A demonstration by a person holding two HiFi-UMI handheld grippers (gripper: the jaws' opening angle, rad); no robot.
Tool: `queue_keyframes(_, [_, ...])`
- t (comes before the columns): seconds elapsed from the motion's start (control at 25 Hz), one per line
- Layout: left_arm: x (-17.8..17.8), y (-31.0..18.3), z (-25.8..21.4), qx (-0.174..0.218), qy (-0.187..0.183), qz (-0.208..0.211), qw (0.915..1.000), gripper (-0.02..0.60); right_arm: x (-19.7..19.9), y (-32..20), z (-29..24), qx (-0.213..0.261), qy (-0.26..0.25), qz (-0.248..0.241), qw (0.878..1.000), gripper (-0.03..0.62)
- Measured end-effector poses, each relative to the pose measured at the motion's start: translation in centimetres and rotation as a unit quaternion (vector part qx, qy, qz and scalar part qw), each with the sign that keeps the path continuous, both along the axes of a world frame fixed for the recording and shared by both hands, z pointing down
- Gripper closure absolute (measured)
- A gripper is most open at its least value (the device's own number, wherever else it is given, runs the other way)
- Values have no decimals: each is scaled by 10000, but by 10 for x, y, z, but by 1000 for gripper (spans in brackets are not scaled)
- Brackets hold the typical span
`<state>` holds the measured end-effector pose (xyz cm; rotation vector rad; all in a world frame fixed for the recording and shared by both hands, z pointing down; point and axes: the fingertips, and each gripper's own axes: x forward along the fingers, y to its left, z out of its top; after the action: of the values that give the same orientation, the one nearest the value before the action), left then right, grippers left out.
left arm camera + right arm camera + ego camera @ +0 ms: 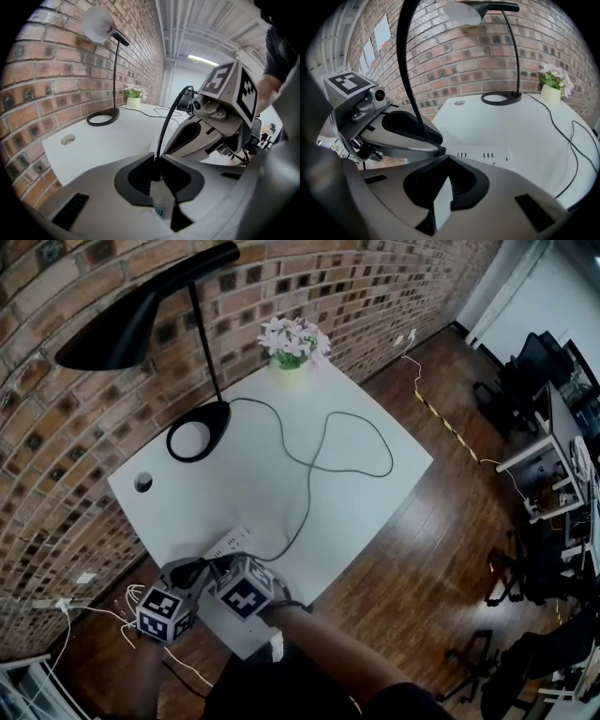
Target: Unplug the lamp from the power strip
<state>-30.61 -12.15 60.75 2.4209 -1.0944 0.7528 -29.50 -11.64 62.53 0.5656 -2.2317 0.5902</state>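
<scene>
Here, the black lamp cord is pinched in the clenched fingers of the left gripper. The power strip lies just beside it, at the seven o'clock edge of the worktop. The fingers of the right gripper are pressed together.

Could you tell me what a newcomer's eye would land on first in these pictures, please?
First, the tall black lamp at the white table's far left, against the brick wall, its black cord looping across the tabletop. Then, at the near edge, the left gripper and right gripper meet by the white power strip, the left one closed on the cord's end.
</scene>
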Motion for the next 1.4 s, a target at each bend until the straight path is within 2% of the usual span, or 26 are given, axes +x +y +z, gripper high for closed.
queue_keyframes(0.24, [1,-2,-1,-6,-103,62,9999,523,-2,-2,-1,-251,-80,28,9996,595])
queue_keyframes(0.64, [2,-2,2,-208,-323,98,9992,525,-3,-4,-1,-335,-21,79,9994,595])
queue_keyframes(0.72, [4,-2,-8,-108,-115,53,9999,525,-4,-4,-1,-330,-37,78,9994,595])
queue_keyframes(0.8, [15,-11,-37,109,472,-11,9988,520,-4,-7,-2,-266,-50,90,9996,595])
queue_keyframes(0.84, [23,-18,-51,200,539,43,9983,520,-2,-9,-2,-264,-33,96,9996,595])
queue_keyframes(0.92, [36,-28,-61,469,36,394,9981,522,2,-6,1,-400,-5,159,9991,595])
queue_keyframes(0.96, [36,-29,-62,522,-46,485,9974,522,3,-4,2,-471,-7,207,9987,596])
queue_keyframes(1.08, [22,-32,-66,424,270,217,9985,523,3,-5,1,-428,-51,214,9988,595])
queue_keyframes(1.2, [15,-34,-68,491,153,129,9986,523,4,-7,0,-397,-42,213,9990,595])
queue_keyframes(1.4, [14,-40,-80,658,175,0,9977,523,5,-5,2,-446,-95,292,9985,595])
